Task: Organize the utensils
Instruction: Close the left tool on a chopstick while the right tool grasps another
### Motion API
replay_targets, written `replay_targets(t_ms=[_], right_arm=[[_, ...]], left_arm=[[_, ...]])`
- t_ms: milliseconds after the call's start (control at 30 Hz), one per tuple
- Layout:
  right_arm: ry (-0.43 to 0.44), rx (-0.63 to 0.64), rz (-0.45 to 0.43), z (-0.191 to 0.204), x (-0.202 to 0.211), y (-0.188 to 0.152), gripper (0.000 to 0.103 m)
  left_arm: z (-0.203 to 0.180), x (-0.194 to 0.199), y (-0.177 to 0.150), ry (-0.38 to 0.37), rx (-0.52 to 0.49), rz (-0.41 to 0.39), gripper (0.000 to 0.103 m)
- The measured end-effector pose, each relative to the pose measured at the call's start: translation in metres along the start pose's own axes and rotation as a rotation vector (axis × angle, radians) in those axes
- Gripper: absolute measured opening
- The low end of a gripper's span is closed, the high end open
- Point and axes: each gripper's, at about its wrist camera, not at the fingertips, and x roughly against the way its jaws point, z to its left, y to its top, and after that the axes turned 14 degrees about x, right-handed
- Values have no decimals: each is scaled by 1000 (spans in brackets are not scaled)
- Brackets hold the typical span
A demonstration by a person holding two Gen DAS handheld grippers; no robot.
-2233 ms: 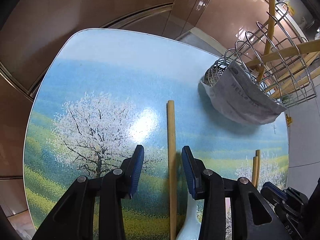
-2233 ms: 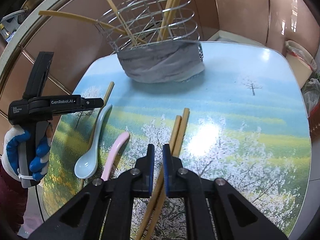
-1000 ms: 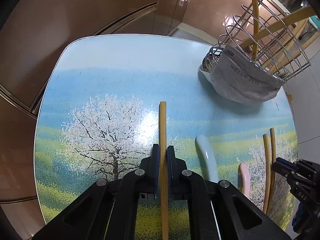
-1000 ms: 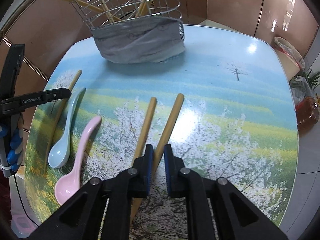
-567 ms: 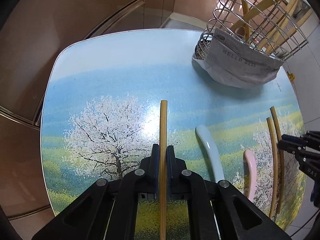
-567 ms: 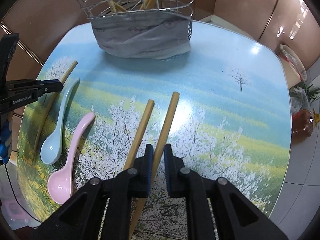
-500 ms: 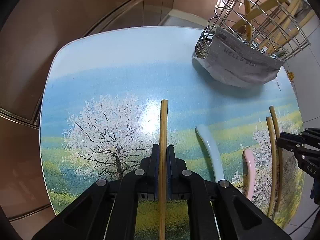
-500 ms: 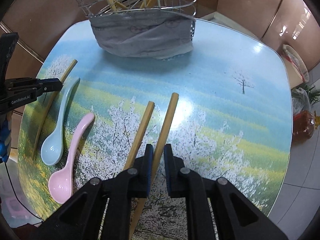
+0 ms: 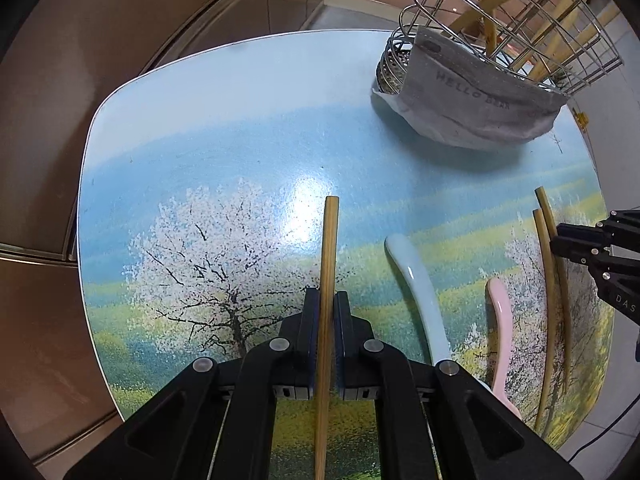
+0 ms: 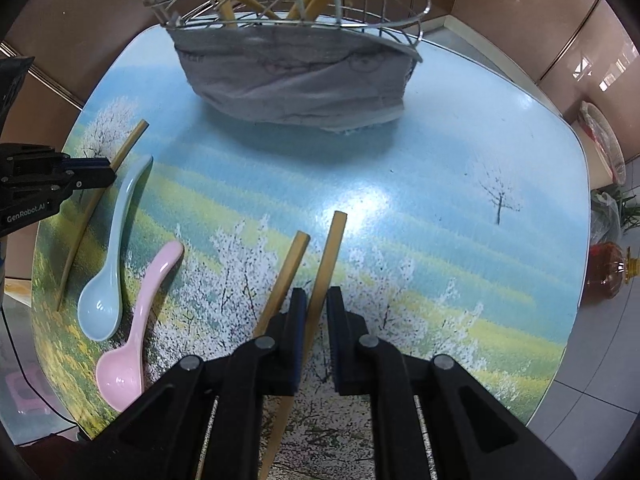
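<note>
My left gripper (image 9: 327,308) is shut on a bamboo chopstick (image 9: 329,248) that points away over the table. My right gripper (image 10: 317,306) is shut on another chopstick (image 10: 329,256); a second chopstick (image 10: 289,270) lies just left of it on the table. A light blue spoon (image 10: 114,248) and a pink spoon (image 10: 138,320) lie between the two grippers. The wire utensil basket (image 10: 296,4), wrapped in grey cloth (image 10: 296,76), stands at the far side and holds several chopsticks. It also shows in the left wrist view (image 9: 508,28).
The table (image 10: 460,168) has a printed landscape top with rounded edges. A bottle of oil (image 10: 606,266) and bags stand on the floor to the right. Brown cabinet walls surround the far sides.
Both grippers have lifted and moved toward the basket with their chopsticks held. The basket looks closer in the right wrist view.
</note>
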Motion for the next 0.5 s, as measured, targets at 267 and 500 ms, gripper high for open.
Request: replay_targets(t_ms=[267, 500], right_arm=[[15, -7, -97, 6, 7, -20, 6], [32, -38, -260, 13, 41, -76, 6]], left_arm=[[3, 13, -22, -33, 60, -96, 6], [14, 48, -53, -88, 115, -209, 6]])
